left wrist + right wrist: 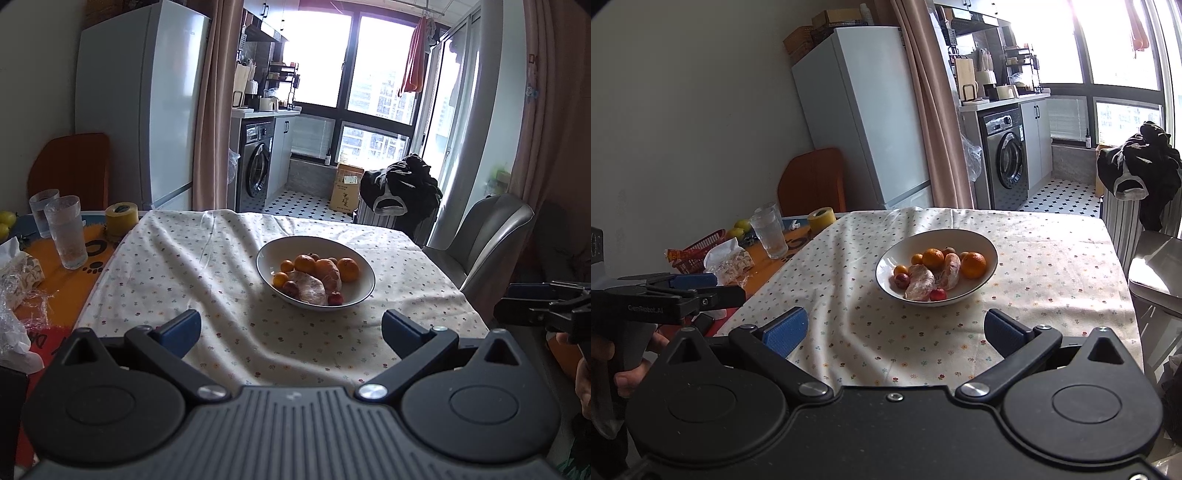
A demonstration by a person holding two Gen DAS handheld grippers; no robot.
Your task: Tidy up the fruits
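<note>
Apparently near the finish, or else barely begun: hard to judge which from the fruit alone. Gathered in one white bowl (pixel 364 274) at the middle of the flowered tablecloth (pixel 177 266) on the tabletop: two larger oranges (pixel 348 269), a few small kumquat-like fruits (pixel 286 266), two peeled citrus pieces (pixel 309 287), and a couple of small dark red fruits (pixel 335 298). No loose fruit anywhere on the cloth. Off to the left, beyond the cloth's edge, two yellow-green fruits (pixel 738 228) beside a red basket (pixel 701 243), close to two ribbed glasses (pixel 770 230) and a yellow tape roll (pixel 821 218); possibly the remaining items to bring over, though not certain as part of the job. Sorting by kind inside the bowl not evident, all pieces lying mixed and touching.

Left hand-held gripper (pixel 291 330): blue pads spread wide, nothing between them, held low above the near part of the cloth, pointing at the bowl and well short of it. Right hand-held gripper (pixel 895 332): likewise spread wide and empty, aimed at the same bowl from slightly further right, touching nothing. Each visible at the edge of the other's view, held level beside its partner, with part of a person's hand on the grip. Neither in contact with bowl, fruit or cloth.
</note>
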